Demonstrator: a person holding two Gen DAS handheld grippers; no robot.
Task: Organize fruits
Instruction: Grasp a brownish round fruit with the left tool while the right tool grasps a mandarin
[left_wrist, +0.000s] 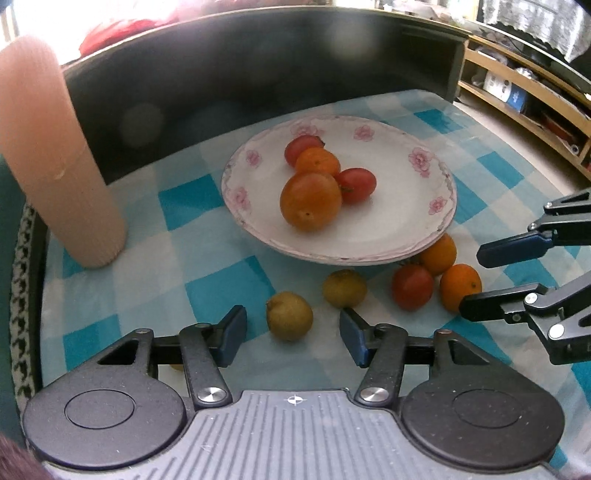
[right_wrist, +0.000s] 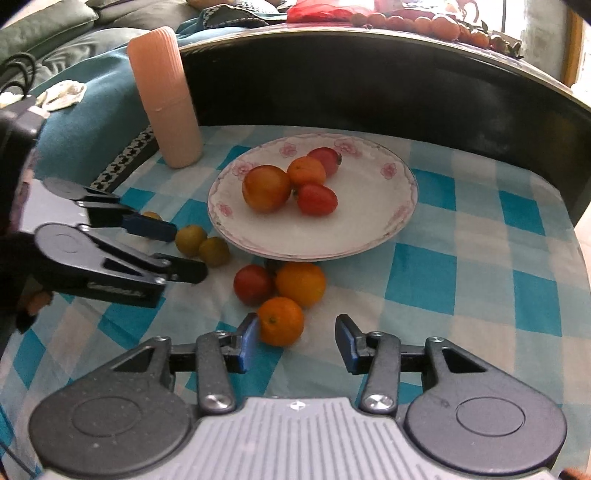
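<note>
A white flowered plate (left_wrist: 399, 229) (right_wrist: 369, 229) holds several fruits: a large orange tomato (left_wrist: 310, 201) (right_wrist: 266, 188), a small orange (left_wrist: 317, 160) and two red tomatoes. On the cloth in front lie two yellow-green fruits (left_wrist: 289, 315) (left_wrist: 344, 288), a red tomato (left_wrist: 412, 287) (right_wrist: 254, 284) and two oranges (left_wrist: 460, 287) (right_wrist: 280, 320) (right_wrist: 301, 283). My left gripper (left_wrist: 293, 338) is open, with the nearer yellow-green fruit between its fingers. My right gripper (right_wrist: 297, 341) is open; its left finger is beside the nearest orange.
A tall pink ribbed cup (left_wrist: 55, 155) (right_wrist: 166, 99) stands left of the plate. A dark curved wall (left_wrist: 258, 66) rises behind the blue checked tablecloth (right_wrist: 480, 266). Wooden shelves (left_wrist: 524, 96) stand at the far right. Another small fruit (right_wrist: 151, 216) lies behind the left gripper.
</note>
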